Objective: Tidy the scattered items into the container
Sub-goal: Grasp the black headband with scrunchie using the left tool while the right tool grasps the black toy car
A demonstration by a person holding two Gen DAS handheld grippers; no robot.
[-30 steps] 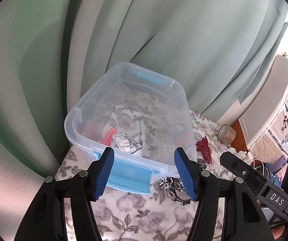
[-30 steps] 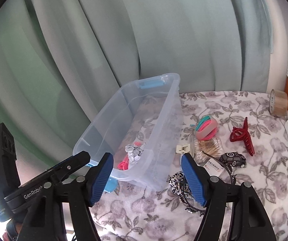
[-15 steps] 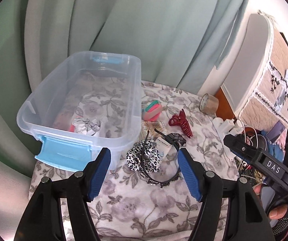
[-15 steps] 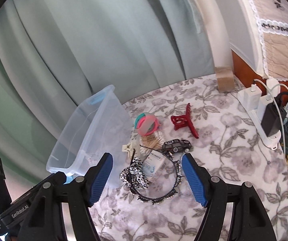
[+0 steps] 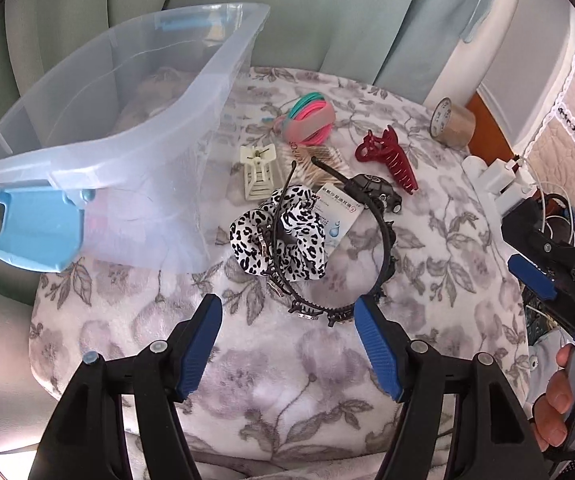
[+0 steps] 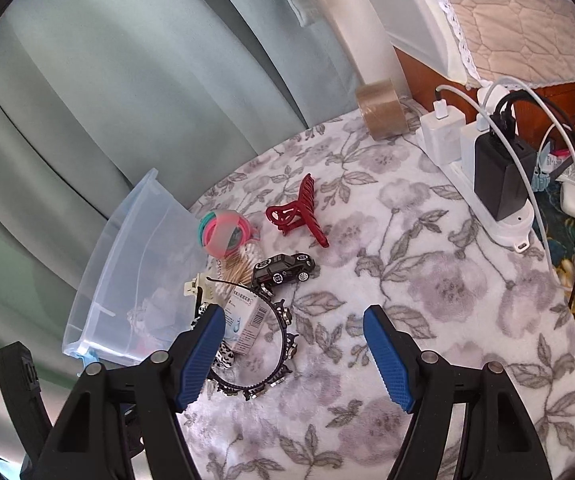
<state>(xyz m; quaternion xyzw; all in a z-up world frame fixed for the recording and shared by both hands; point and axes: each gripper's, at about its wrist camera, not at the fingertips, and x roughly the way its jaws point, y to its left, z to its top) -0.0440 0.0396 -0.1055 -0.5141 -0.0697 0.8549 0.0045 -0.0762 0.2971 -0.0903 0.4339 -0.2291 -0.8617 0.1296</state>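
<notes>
Storage bin [image 5: 119, 120] sits at left on the blanket-covered surface [image 5: 287, 380], curtain [image 5: 347, 8] behind it. Just right of the bin: small claw clip [image 5: 258, 172], scrunchie [image 5: 279, 236] in front of it with headband [image 5: 379, 256] lying over it, small box [image 5: 337, 216] inside the headband's arc, toy car [image 5: 375, 194] touching the band. Behind these, cotton swabs [image 5: 323, 160] and hair ties [image 5: 307, 120]; large claw clip [image 5: 387, 156] to the right, tape roll [image 5: 451, 122] and power strip [image 6: 487, 184] farther right.

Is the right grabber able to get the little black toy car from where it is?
Probably yes. The right gripper is open and empty, and the toy car lies bare on the floral blanket ahead, nothing on top; only the black headband lies close beside it.
</notes>
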